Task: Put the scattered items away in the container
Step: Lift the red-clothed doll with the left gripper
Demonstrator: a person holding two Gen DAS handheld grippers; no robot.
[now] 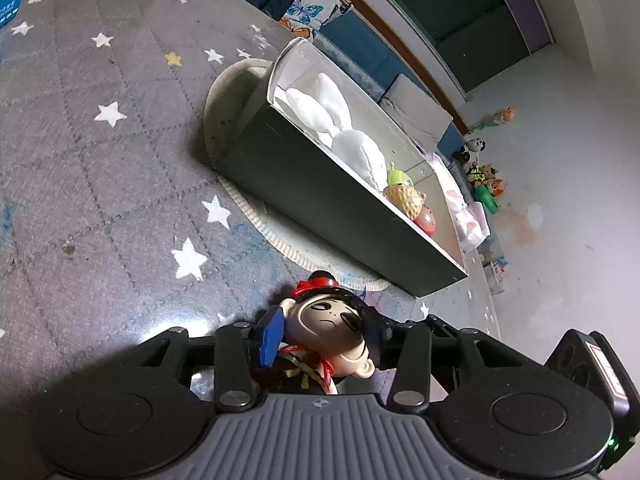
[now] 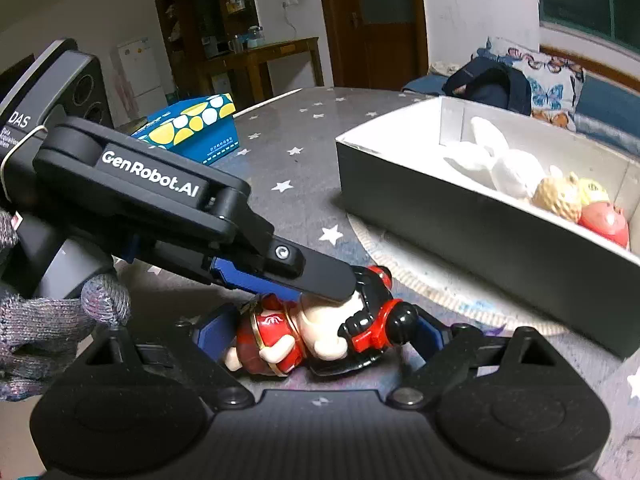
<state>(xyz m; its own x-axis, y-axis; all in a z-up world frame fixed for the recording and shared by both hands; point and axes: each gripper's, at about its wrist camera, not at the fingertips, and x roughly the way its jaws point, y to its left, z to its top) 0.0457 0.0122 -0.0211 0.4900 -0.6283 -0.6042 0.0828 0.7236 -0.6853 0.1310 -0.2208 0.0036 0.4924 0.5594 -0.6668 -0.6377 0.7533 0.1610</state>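
Observation:
A doll (image 1: 336,316) with black hair, a red bow and a red dress (image 2: 280,332) lies on the grey star-patterned table. My right gripper (image 2: 318,336) is shut on it lengthways, one blue pad at its feet and the other at its hair bun. My left gripper (image 1: 330,332) stands open around the doll's head, and one of its fingers (image 2: 316,272) reaches over the face in the right wrist view. The dark open container (image 1: 320,184) (image 2: 460,236) stands just beyond, holding a white plush (image 1: 332,116) and small tan, green and red toys.
A round pale mat (image 1: 240,128) lies under the container. A blue box with yellow dots (image 2: 192,128) sits at the table's far left. A gloved hand (image 2: 48,320) holds the left gripper. Several toys (image 1: 484,176) lie on the floor past the table edge.

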